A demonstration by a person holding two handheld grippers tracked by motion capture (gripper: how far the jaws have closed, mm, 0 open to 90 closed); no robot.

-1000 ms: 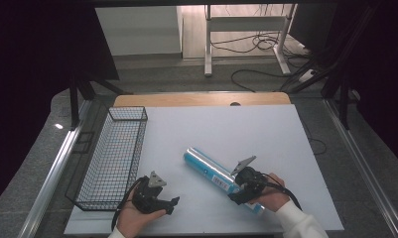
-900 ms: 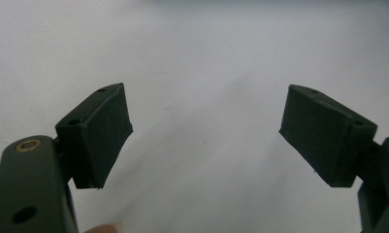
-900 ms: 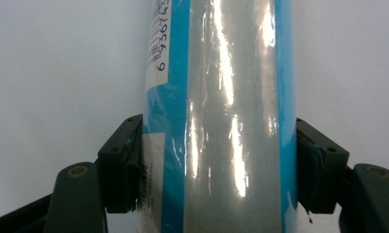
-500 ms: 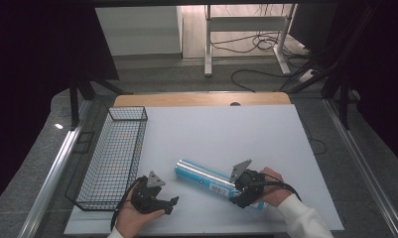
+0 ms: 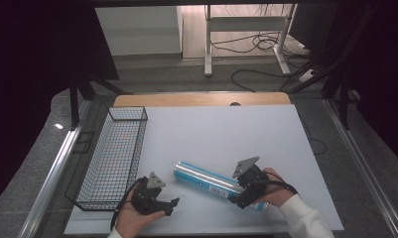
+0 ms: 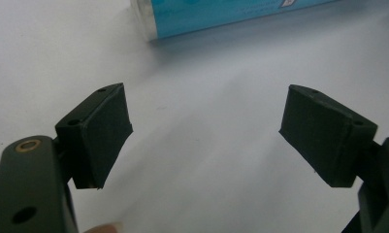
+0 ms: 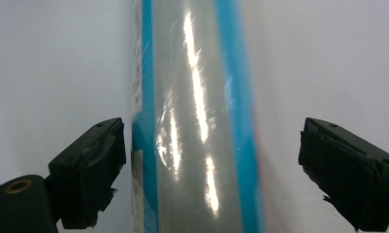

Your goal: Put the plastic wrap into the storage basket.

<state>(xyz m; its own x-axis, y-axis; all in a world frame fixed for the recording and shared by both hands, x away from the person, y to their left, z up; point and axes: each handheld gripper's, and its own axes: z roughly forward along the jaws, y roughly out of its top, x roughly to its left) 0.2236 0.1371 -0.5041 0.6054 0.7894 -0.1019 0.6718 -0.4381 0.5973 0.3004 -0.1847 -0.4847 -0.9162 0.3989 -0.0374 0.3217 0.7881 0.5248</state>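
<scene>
Right gripper (image 5: pixel 243 197) jaws just popped apart, so the tube (image 5: pixel 214 183) lies loose on the tabletop (image 5: pixel 226 134). Left gripper (image 5: pixel 159 206) waits spread nearby; probably basket (image 5: pixel 112 158) next, needing a regrasp.

Both hands come in low at the near edge of the white table (image 5: pixel 211 129). The left gripper (image 5: pixel 170 206) sits near that edge toward the left, jaws spread wide with nothing between them. The right gripper (image 5: pixel 238 198) is further right, pointed down at the tabletop, and its jaws have just been opening, pads (image 7: pixel 92 170) standing clear on both sides.
</scene>
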